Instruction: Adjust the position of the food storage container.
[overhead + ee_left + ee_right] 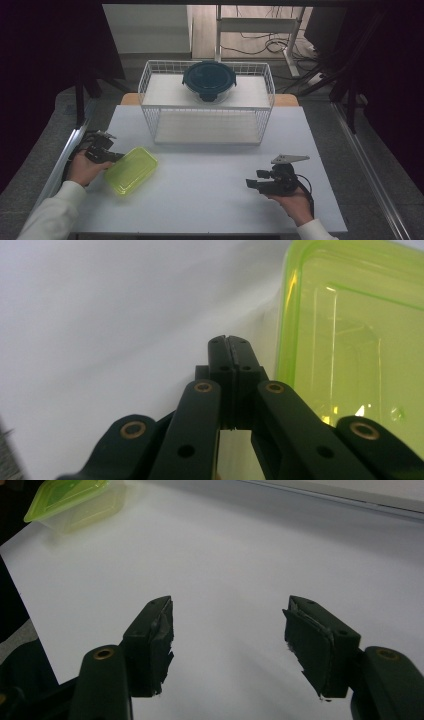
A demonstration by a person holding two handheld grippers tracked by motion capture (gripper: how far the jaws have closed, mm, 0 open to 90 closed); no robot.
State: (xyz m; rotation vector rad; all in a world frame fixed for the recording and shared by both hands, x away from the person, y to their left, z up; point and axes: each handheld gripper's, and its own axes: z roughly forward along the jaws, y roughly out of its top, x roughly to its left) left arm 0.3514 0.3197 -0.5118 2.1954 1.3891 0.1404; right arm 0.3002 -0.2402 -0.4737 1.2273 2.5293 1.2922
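While pressed together with nothing between, left gripper [230,342] just beside green-lidded box [131,169] at near-left of table [210,175] | right gripper [227,645] spread apart, idle, well apart from box | box not yet gripped or lifted | wire basket [260,125] with round dark-lidded container [209,80] farther back.

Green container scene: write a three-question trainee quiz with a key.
1. True or false: the left gripper has its fingers closed, with nothing between them.
2. What sits on top of the wire rack? A) the round dark-lidded container B) a mug C) a book
3. Which gripper is beside the green container?

Key: 1 true. 2 A. 3 The left one; the right gripper, open, hovers over bare table.
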